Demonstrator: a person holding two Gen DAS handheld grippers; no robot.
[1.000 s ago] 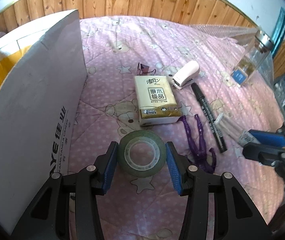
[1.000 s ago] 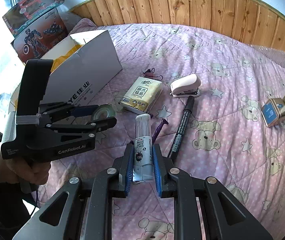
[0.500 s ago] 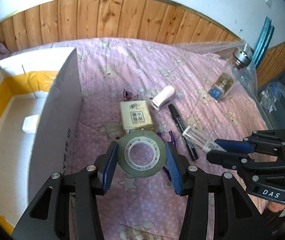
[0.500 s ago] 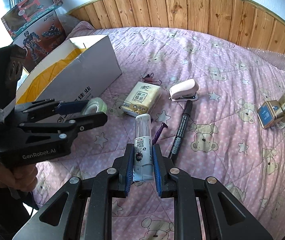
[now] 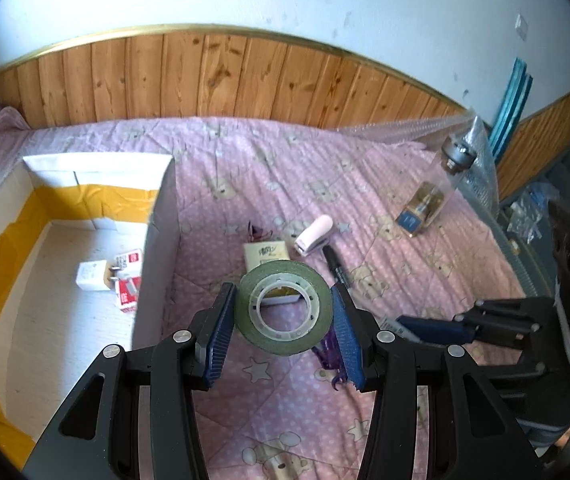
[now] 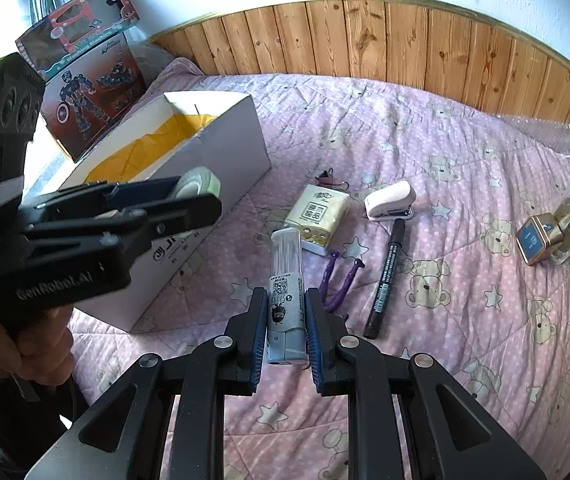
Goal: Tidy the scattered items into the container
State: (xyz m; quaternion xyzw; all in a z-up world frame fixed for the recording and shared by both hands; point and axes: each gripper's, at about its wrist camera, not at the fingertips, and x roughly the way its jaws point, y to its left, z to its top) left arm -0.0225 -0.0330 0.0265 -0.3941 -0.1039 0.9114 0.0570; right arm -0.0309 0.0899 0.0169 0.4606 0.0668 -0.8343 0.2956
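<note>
The tape roll (image 5: 283,307) is pinched in the left gripper (image 5: 283,312), with the cardboard box (image 5: 153,236) over at 10 o'clock, so it's closer. A slim tube (image 6: 285,280) is clamped lengthwise in the right gripper (image 6: 285,320), above the bed (image 6: 465,320).

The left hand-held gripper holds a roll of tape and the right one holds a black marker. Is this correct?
Not fully. The right hand-held gripper holds a clear-capped tube, as the right wrist view shows; the black marker lies on the bedspread. The left hand-held gripper does hold the roll of tape.
</note>
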